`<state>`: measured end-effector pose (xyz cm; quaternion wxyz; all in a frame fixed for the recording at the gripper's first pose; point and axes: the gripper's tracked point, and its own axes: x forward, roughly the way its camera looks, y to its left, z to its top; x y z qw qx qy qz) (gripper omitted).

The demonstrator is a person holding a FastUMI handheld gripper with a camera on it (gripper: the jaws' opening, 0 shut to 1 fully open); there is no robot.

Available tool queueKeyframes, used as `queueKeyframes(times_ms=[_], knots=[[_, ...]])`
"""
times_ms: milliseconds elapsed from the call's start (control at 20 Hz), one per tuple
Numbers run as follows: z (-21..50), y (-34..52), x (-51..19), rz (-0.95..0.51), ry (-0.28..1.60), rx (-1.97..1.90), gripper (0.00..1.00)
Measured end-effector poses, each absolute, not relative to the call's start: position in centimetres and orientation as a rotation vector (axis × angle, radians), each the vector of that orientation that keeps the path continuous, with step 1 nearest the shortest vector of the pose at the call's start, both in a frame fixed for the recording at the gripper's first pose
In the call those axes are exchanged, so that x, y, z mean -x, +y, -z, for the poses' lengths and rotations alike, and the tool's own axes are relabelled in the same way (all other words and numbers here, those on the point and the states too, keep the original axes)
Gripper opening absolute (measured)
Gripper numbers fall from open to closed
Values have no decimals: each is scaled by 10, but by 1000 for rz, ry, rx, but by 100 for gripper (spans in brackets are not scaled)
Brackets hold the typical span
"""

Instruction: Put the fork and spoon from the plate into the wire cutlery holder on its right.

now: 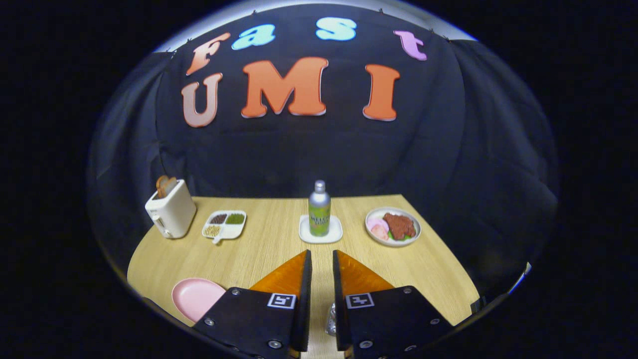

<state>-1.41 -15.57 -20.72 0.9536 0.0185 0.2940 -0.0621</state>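
Hand-held gripper (322, 259) fingers nearly together (gripping nothing), pink plate (192, 295) beside the left finger

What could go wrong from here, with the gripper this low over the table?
The gripper has its fingers nearly together. A small shiny thing sits low in the gap, and I cannot tell if it is held, so it may slip.
The pink plate lies partly hidden beside one finger; a sideways move could bump it.
The upright bottle ahead could topple.
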Motion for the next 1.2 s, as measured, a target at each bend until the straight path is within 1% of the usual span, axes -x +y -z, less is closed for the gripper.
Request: queueKeyframes(times_ms=[100, 150, 200, 250, 350, 400, 550, 600, 650, 700, 900, 1100, 1200], knots=[[171, -157, -1, 127, 493, -13, 25], [153, -157, -9, 127, 443, -7, 27], [139, -153, -17, 120, 407, -4, 31], [127, -150, -23, 111, 377, -7, 33], [107, -142, -30, 86, 331, -14, 40], [99, -138, -33, 71, 318, -8, 46], [79, -122, -42, 28, 272, 12, 54], [73, -114, -45, 14, 263, 9, 59], [68, -107, -47, -2, 250, 4, 62], [64, -101, -49, -14, 242, 1, 69], [52, -84, -62, -42, 202, -20, 86], [39, -70, -68, -58, 159, -23, 96], [38, -68, -69, -61, 148, -10, 97]])
